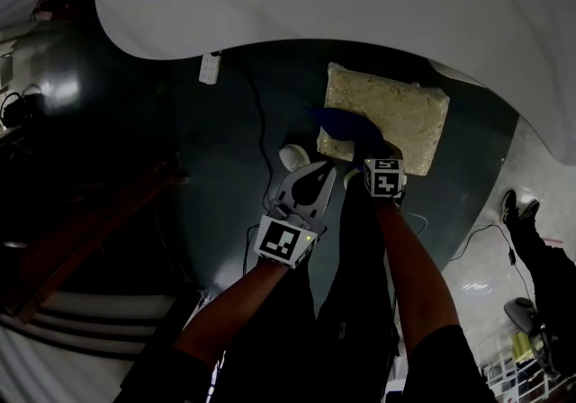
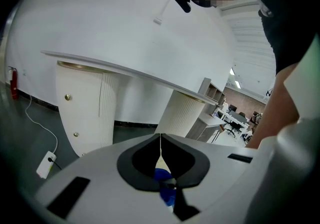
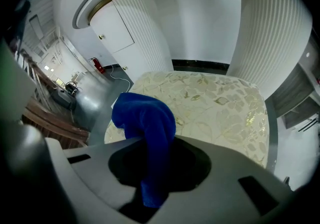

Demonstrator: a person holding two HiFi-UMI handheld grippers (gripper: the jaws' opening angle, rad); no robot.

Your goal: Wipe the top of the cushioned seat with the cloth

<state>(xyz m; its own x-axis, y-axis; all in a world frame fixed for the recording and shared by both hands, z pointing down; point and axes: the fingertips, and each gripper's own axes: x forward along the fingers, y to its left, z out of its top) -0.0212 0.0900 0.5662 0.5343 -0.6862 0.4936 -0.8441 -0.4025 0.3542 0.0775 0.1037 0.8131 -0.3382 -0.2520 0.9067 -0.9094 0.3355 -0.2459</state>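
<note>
The cushioned seat (image 1: 396, 109) is seen in the upper middle of the head view, a pale flowery pad above the dark floor (image 1: 180, 122). The blue cloth (image 1: 346, 127) is draped on the seat's lower left edge. It is pinched tight in the jaws of the right gripper (image 1: 367, 156). In the right gripper view, the cloth (image 3: 145, 118) sticks up at the lower left, with the seat (image 3: 220, 103) behind it. The left gripper (image 1: 324, 172) is held just left of the right one. Its jaws are pressed together with nothing gripped. A small blue bit is seen low behind them, but what it is cannot be told.
</note>
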